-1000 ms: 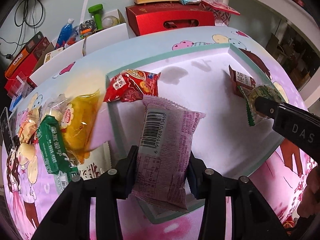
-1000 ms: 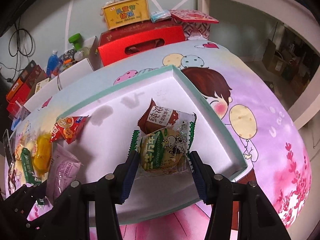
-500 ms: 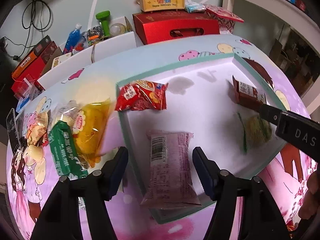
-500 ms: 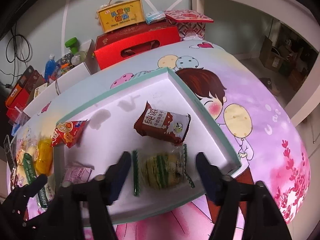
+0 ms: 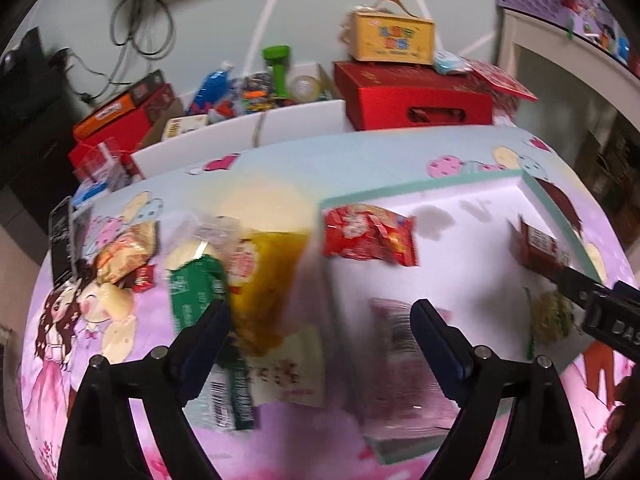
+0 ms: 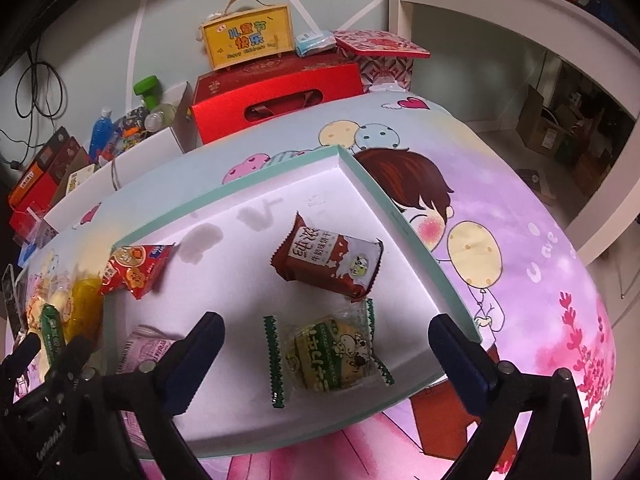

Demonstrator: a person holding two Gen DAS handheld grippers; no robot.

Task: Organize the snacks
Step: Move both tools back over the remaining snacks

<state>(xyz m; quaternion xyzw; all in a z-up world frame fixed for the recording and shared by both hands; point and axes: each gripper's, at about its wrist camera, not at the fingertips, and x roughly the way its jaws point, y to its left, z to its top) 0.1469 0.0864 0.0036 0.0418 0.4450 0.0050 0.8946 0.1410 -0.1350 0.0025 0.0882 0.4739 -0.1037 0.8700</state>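
A cartoon-printed tablecloth (image 6: 500,184) covered the table, and on it sat a shallow white tray (image 6: 384,196) with a teal rim. Inside the tray lay four snacks: a brown biscuit packet (image 6: 326,260) toward the far right, a green-edged clear packet (image 6: 324,356) just in front of it, a red packet (image 6: 134,266) at the far left corner and a pink packet (image 6: 146,350) at the near left edge. Left of the tray, on the cloth, a loose pile waited: a yellow packet (image 5: 266,280), a green packet (image 5: 196,292) beside it and smaller wrapped pieces, blurred in the left wrist view. The right gripper (image 6: 326,346) hung above the green-edged packet with its fingers spread wide, touching nothing. The left gripper (image 5: 320,326) was likewise spread and empty, straddling the tray's left rim between the yellow packet and the pink one.
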